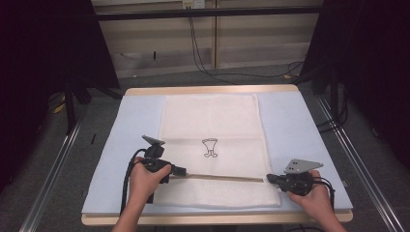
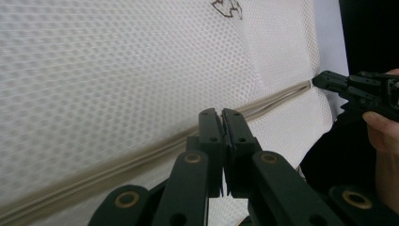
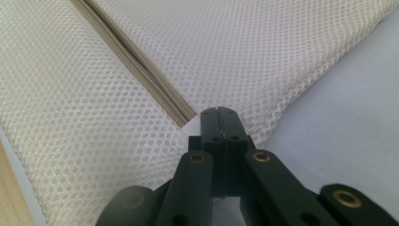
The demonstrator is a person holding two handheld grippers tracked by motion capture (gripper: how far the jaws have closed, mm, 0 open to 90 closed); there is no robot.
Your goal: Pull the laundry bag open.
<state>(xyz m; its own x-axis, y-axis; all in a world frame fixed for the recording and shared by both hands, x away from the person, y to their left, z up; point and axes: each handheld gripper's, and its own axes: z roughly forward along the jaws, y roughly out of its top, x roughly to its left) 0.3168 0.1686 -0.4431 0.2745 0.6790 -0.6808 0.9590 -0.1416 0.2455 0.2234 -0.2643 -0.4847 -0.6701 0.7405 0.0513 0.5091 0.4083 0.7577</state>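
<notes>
Both claws are pinched together on the mesh laundry bag (image 1: 212, 145) lying flat on the counter (image 1: 300, 130): left claw (image 1: 182, 170) on its zipper (image 1: 222, 178), which runs crosswise toward the right claw (image 1: 270, 179) at the zipper's far end.

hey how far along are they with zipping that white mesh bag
Done: the white mesh bag lies flat on the pale blue table mat. In hand: the left claw is shut at the left end of the beige zipper, seemingly on the slider, though that is hidden; the right claw is shut at its right end. Left: whether the zipper is open or closed can't be told.
</notes>
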